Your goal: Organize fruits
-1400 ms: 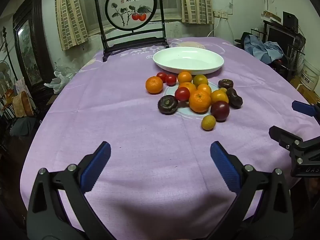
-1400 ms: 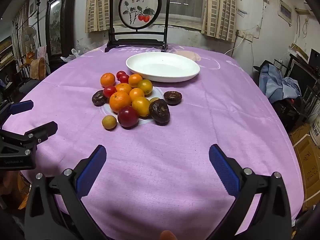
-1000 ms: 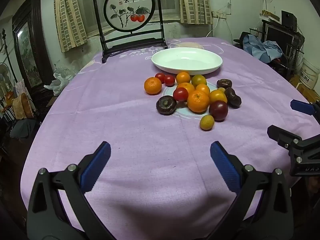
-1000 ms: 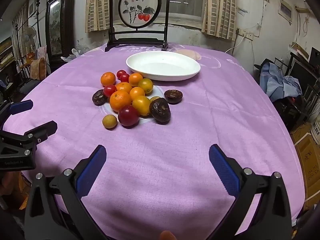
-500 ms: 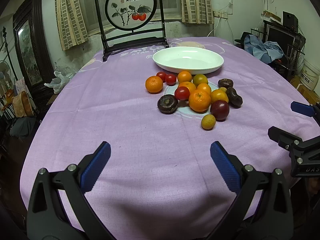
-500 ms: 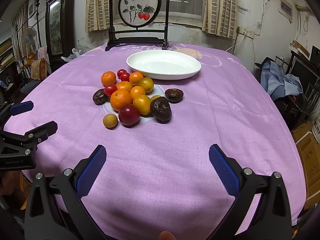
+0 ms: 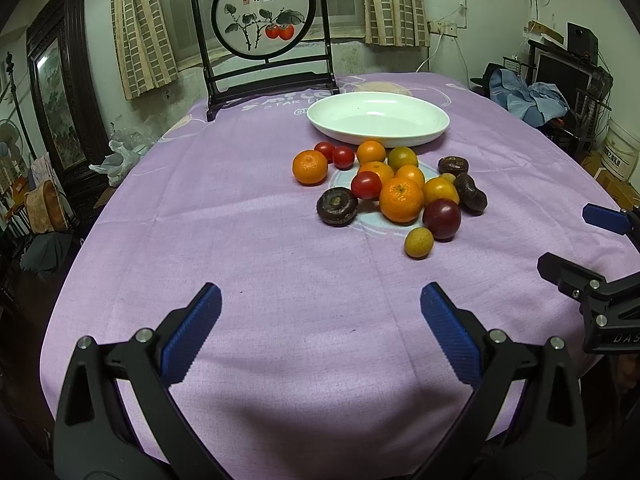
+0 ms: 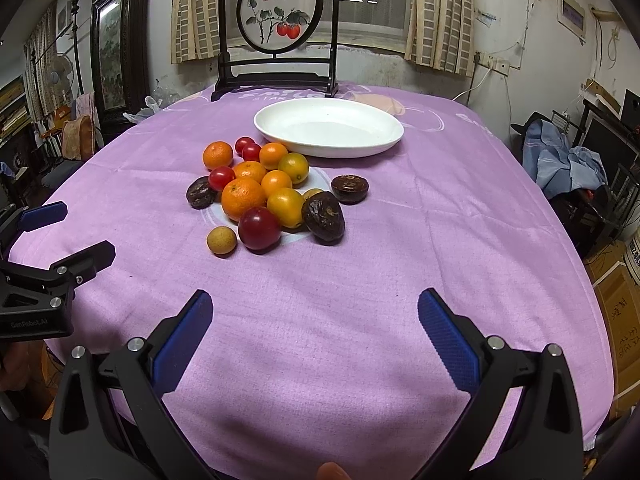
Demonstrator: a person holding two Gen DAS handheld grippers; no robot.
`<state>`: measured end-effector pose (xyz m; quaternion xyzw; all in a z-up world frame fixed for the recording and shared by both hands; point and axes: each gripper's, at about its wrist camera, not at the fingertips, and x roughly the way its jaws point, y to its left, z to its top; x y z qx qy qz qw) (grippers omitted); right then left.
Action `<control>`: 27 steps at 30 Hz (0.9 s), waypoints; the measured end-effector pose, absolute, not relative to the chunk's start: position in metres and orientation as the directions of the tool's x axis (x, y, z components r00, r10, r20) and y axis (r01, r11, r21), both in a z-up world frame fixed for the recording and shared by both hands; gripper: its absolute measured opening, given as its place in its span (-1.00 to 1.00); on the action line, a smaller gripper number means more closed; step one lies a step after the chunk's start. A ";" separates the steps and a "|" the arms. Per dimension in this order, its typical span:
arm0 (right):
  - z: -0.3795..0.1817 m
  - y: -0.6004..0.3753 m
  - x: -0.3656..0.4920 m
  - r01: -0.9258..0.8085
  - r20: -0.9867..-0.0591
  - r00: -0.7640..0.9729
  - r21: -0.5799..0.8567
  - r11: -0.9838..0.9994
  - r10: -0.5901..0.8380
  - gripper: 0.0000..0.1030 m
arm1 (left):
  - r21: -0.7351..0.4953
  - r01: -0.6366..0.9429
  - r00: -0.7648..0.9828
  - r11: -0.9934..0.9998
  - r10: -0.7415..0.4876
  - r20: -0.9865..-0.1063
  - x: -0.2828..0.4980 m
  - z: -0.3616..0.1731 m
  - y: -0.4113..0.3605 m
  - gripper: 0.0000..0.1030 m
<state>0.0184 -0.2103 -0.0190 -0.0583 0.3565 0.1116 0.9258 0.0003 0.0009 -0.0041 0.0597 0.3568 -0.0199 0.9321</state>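
A pile of fruit lies mid-table: oranges [image 7: 401,200] [image 8: 243,198], small red tomatoes [image 7: 366,185], a dark red plum [image 7: 441,218] [image 8: 259,227], brown wrinkled fruits [image 7: 337,206] [image 8: 323,217] and a small yellow-brown fruit [image 7: 418,243] [image 8: 221,241]. An empty white oval dish [image 7: 378,118] [image 8: 328,127] sits just behind the pile. My left gripper [image 7: 320,328] is open and empty over the near cloth. My right gripper [image 8: 314,330] is open and empty, also near the front edge. Each gripper shows at the edge of the other's view.
The table has a purple cloth [image 7: 240,220]. A dark framed round screen with a persimmon painting [image 7: 264,20] stands at the far edge. A dark cabinet [image 7: 52,92] is to the left, clothes and boxes [image 8: 560,160] to the right.
Both views shift only slightly; the fruits and dish have not moved and both grippers stay open.
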 end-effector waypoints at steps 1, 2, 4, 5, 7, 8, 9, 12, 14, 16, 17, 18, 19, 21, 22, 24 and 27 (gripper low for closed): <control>-0.020 -0.211 0.018 -0.248 -0.673 0.721 -0.028 0.968 0.165 0.97 | 0.097 0.080 0.744 0.992 0.006 -0.668 0.000 -0.004 0.001 0.96; -0.021 -0.211 0.018 -0.248 -0.674 0.720 -0.028 0.968 0.165 0.97 | 0.096 0.079 0.744 0.992 0.006 -0.668 0.000 -0.005 0.002 0.96; -0.021 -0.211 0.018 -0.248 -0.674 0.720 -0.027 0.968 0.166 0.97 | 0.095 0.079 0.743 0.992 0.005 -0.669 0.000 -0.005 0.003 0.96; -0.021 -0.211 0.018 -0.248 -0.674 0.720 -0.027 0.968 0.166 0.97 | 0.096 0.079 0.743 0.992 0.005 -0.670 0.000 -0.006 0.003 0.96; -0.020 -0.211 0.018 -0.248 -0.674 0.720 -0.028 0.968 0.165 0.97 | 0.096 0.080 0.742 0.992 0.005 -0.670 0.000 -0.006 0.004 0.96; -0.020 -0.211 0.018 -0.248 -0.675 0.720 -0.027 0.968 0.165 0.97 | 0.095 0.080 0.742 0.992 0.004 -0.671 0.000 -0.006 0.004 0.96; -0.021 -0.211 0.019 -0.248 -0.675 0.718 -0.026 0.968 0.166 0.97 | 0.094 0.083 0.741 0.992 0.001 -0.671 0.000 -0.006 0.002 0.96; -0.024 -0.210 0.019 -0.247 -0.678 0.716 -0.026 0.969 0.165 0.97 | 0.084 0.083 0.739 0.993 -0.004 -0.674 0.002 -0.006 0.003 0.96; -0.023 -0.209 0.018 -0.248 -0.679 0.715 -0.025 0.968 0.166 0.97 | 0.086 0.081 0.740 0.993 -0.002 -0.673 0.001 -0.007 0.004 0.96; -0.024 -0.209 0.018 -0.249 -0.679 0.715 -0.025 0.968 0.167 0.97 | 0.085 0.081 0.739 0.993 -0.003 -0.673 0.001 -0.007 0.005 0.96; -0.023 -0.209 0.018 -0.250 -0.679 0.715 -0.024 0.968 0.167 0.97 | 0.084 0.081 0.739 0.993 -0.003 -0.673 0.001 -0.008 0.006 0.96; -0.025 -0.209 0.018 -0.249 -0.680 0.714 -0.024 0.968 0.167 0.97 | 0.086 0.081 0.739 0.993 -0.003 -0.673 0.001 -0.008 0.006 0.96; -0.024 -0.209 0.018 -0.248 -0.681 0.713 -0.024 0.968 0.166 0.97 | 0.087 0.081 0.739 0.993 -0.002 -0.673 0.002 -0.008 0.006 0.96; -0.024 -0.210 0.018 -0.247 -0.683 0.712 -0.025 0.969 0.164 0.97 | 0.085 0.081 0.738 0.993 -0.002 -0.675 0.002 -0.007 0.005 0.96; -0.024 -0.209 0.018 -0.247 -0.684 0.711 -0.025 0.969 0.164 0.97 | 0.085 0.081 0.738 0.993 -0.002 -0.675 0.002 -0.007 0.005 0.96; -0.022 -0.209 0.018 -0.249 -0.683 0.711 -0.026 0.968 0.165 0.97 | 0.086 0.079 0.739 0.993 0.000 -0.673 0.002 -0.007 0.004 0.96; -0.021 -0.209 0.017 -0.249 -0.681 0.713 -0.025 0.968 0.166 0.97 | 0.084 0.080 0.738 0.993 -0.002 -0.675 0.002 -0.008 0.006 0.96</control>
